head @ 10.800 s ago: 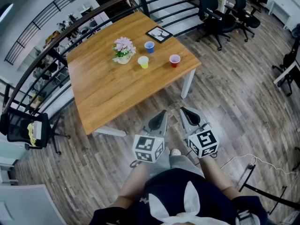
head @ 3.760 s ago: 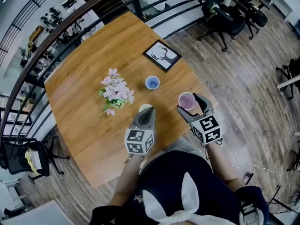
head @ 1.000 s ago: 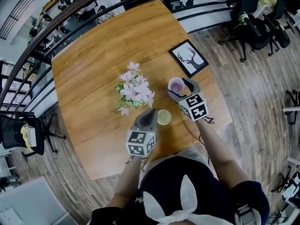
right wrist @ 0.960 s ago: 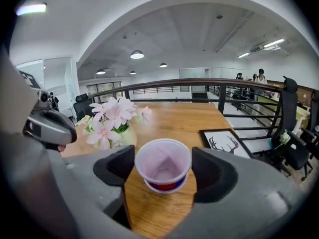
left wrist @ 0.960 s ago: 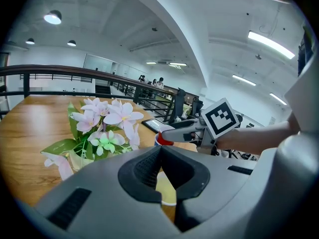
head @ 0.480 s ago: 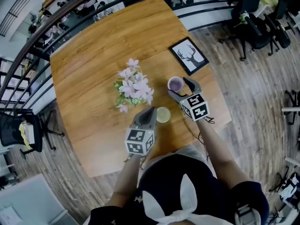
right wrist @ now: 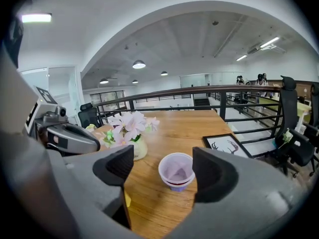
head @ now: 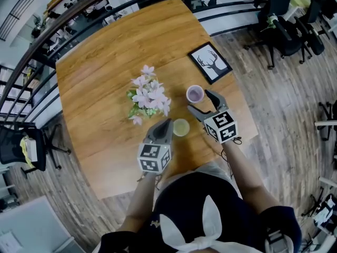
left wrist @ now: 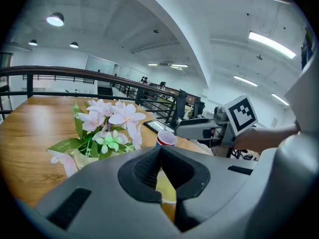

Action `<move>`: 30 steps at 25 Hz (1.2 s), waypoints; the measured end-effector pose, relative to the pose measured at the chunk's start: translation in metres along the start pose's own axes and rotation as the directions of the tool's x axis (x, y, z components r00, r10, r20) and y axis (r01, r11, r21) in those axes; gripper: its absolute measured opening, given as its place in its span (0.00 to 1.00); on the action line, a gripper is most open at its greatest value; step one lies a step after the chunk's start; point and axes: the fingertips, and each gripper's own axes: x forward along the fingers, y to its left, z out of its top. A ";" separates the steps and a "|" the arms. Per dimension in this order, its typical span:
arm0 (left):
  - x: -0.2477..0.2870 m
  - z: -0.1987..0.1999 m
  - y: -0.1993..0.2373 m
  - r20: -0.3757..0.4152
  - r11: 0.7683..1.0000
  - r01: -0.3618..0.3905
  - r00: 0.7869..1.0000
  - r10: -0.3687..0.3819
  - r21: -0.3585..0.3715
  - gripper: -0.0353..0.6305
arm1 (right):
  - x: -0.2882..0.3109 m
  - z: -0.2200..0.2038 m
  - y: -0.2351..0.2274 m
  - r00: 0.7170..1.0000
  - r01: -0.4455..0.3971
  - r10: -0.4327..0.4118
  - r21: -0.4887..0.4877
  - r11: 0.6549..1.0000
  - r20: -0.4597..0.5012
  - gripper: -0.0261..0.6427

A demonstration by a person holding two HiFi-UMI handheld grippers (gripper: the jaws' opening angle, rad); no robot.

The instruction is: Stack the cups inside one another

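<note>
A red cup sits nested in a blue cup on the wooden table; this stack also shows in the left gripper view. My right gripper is open, its jaws wide, just short of the stack and not touching it. The yellow cup stands nearer me. My left gripper has its jaws closed together right at the yellow cup's left edge. Whether they pinch the rim I cannot tell.
A pot of pink flowers stands left of the cups. A framed deer picture lies behind the stack near the table's right edge. A dark railing runs past the far side. Office chairs stand on the floor.
My right gripper has drawn back from the stacked cups toward me and lifted a little, jaws still wide. The left gripper and the yellow cup have not moved.
</note>
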 end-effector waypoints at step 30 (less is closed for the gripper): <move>-0.038 -0.009 -0.003 0.028 0.999 -0.040 0.999 0.040 -0.007 0.08 | -0.026 -0.061 0.107 0.978 -0.184 0.177 -0.052 0.982 -0.114 0.63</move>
